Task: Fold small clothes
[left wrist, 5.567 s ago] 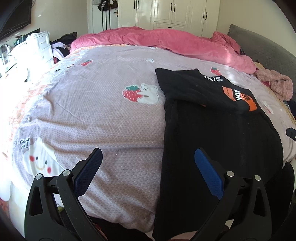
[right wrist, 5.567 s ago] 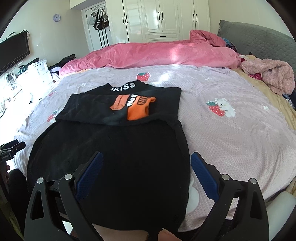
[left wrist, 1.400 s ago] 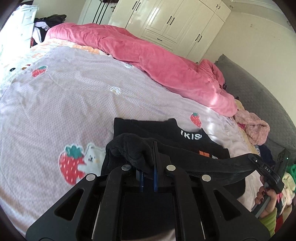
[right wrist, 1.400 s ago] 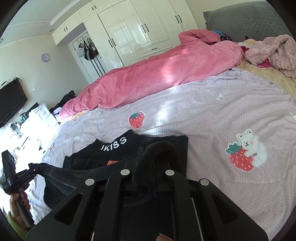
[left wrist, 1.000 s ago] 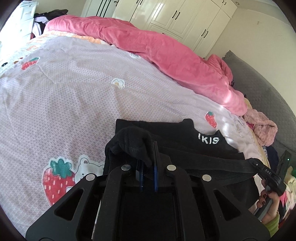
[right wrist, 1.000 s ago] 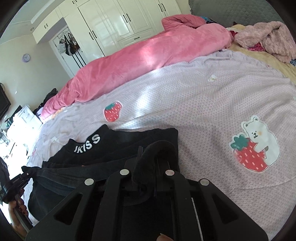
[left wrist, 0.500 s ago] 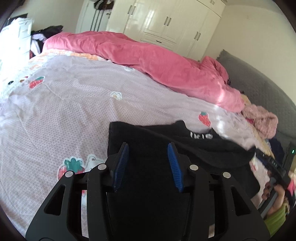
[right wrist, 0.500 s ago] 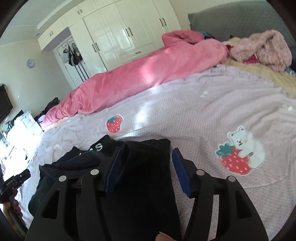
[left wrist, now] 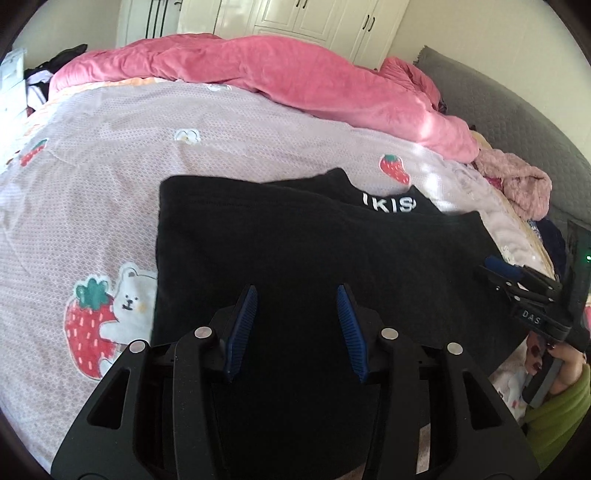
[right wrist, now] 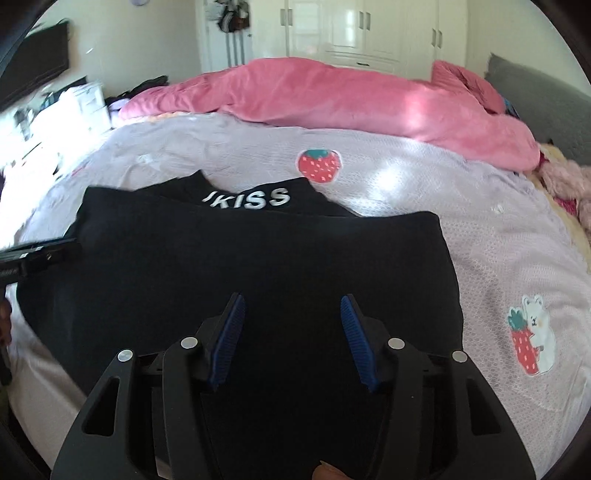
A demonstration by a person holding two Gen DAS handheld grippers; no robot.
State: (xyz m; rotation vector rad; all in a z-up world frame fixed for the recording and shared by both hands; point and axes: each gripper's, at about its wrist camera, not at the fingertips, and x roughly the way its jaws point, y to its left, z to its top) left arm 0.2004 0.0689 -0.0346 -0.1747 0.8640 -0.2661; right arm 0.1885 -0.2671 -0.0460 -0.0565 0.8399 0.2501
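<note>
A black garment (left wrist: pixel 295 243) lies folded in half on the lilac bed sheet (left wrist: pixel 92 177), its lower half laid up over the chest; only the collar with white letters (left wrist: pixel 388 205) shows beyond the fold. It also shows in the right wrist view (right wrist: pixel 258 258). My left gripper (left wrist: pixel 297 295) is open and empty above the garment's near left part. My right gripper (right wrist: pixel 291 306) is open and empty above its near right part. The right gripper also shows at the right edge of the left wrist view (left wrist: pixel 517 280).
A pink duvet (left wrist: pixel 295 77) is bunched along the far side of the bed. A fuzzy pink garment (left wrist: pixel 517 184) lies at the right by the grey headboard (left wrist: pixel 517 118). White wardrobes (right wrist: pixel 369 33) stand behind. Drawers and clutter (right wrist: pixel 74 107) sit at the left.
Both grippers carried the garment's bottom hem up and over toward the collar, then opened and let it go. The fold now lies flat and both grippers have pulled back slightly.
</note>
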